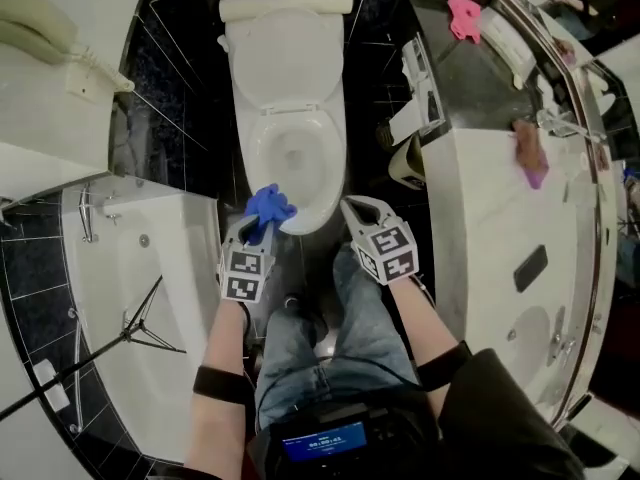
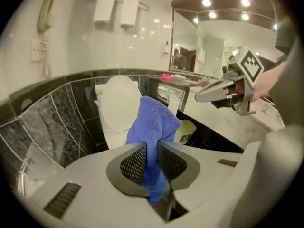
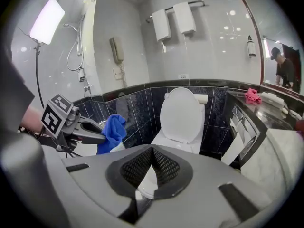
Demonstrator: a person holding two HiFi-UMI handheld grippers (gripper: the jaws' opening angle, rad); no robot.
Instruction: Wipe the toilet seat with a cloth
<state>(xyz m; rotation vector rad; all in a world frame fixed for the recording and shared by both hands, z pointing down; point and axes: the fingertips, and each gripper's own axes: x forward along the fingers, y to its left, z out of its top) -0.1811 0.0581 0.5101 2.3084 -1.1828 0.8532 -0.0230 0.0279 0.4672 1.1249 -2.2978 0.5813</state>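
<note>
My left gripper (image 1: 256, 230) pinches the blue cloth (image 1: 270, 206) between its 2 jaws, near the front rim of the toilet seat (image 1: 258, 156). The cloth looks soft, light and floppy, so I judge a bunched-middle grip best, leaving a loose fold to wipe. My right gripper (image 1: 358, 211) is closed on nothing.
</note>
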